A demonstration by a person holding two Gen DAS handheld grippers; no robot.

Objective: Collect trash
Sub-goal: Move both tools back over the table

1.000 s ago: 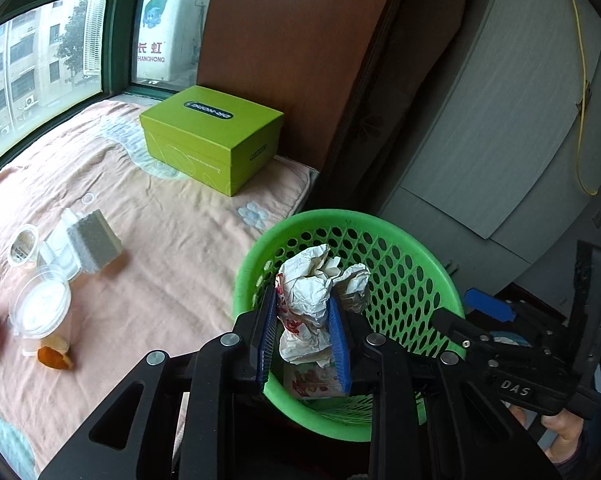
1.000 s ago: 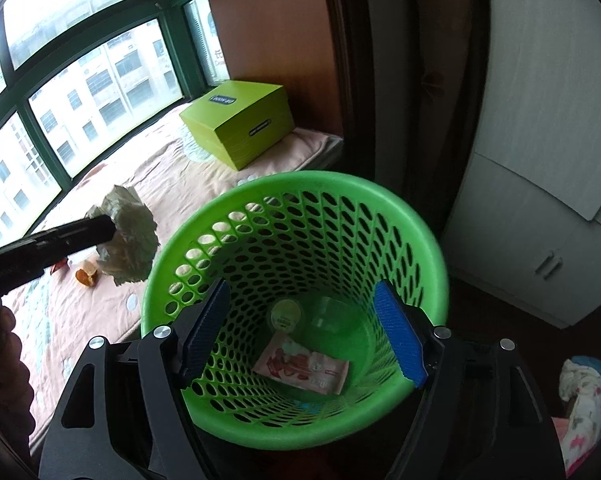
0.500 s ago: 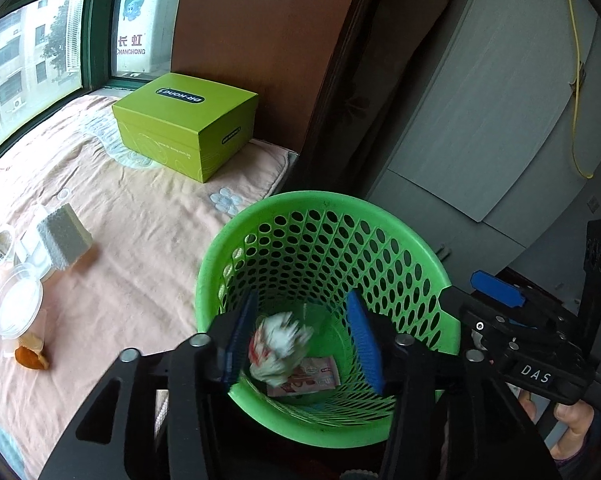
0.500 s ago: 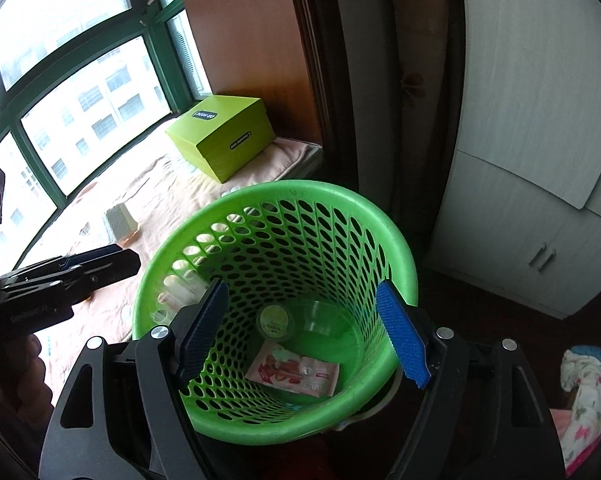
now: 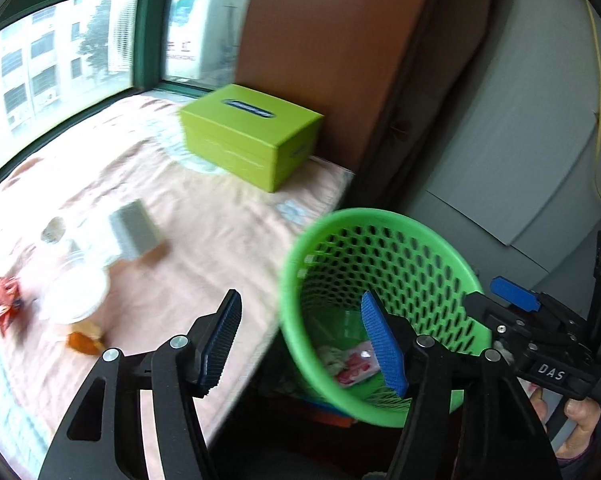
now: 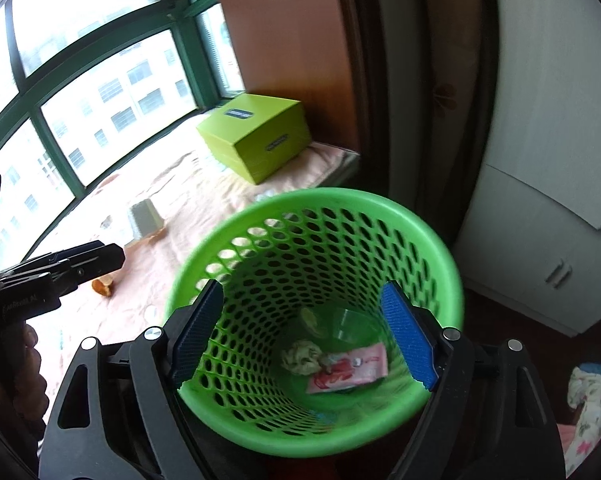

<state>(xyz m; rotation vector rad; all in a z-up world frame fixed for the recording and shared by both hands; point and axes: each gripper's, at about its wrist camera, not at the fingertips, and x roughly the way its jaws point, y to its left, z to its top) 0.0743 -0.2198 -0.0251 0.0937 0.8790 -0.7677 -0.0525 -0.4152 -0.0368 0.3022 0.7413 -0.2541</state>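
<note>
A green perforated basket (image 5: 432, 240) (image 6: 380, 208) stands off the bed's edge. Inside lie a crumpled paper wad (image 6: 300, 356), a pink wrapper (image 6: 348, 368) and a clear cup (image 6: 348, 322). My left gripper (image 5: 306, 340) is open and empty, over the gap between the bed and the basket rim. My right gripper (image 6: 300, 338) is open, its fingers straddling the basket's near rim; whether it touches the rim is unclear. On the bed lie a red wrapper (image 5: 4, 292), a clear lidded cup (image 5: 74, 292), an orange peel piece (image 5: 84, 340) and a grey sponge block (image 5: 134, 230).
A lime green box (image 5: 252, 132) sits at the far end of the pink bedcover (image 5: 204, 216) by the window. A brown panel (image 5: 332, 40) and grey cabinet doors (image 5: 512, 120) stand behind the basket. A floral cloth (image 6: 588, 408) lies on the floor at right.
My left gripper opened and dropped the crumpled paper wad into the basket, then swung left toward the bed. The right gripper stayed open at the basket.
</note>
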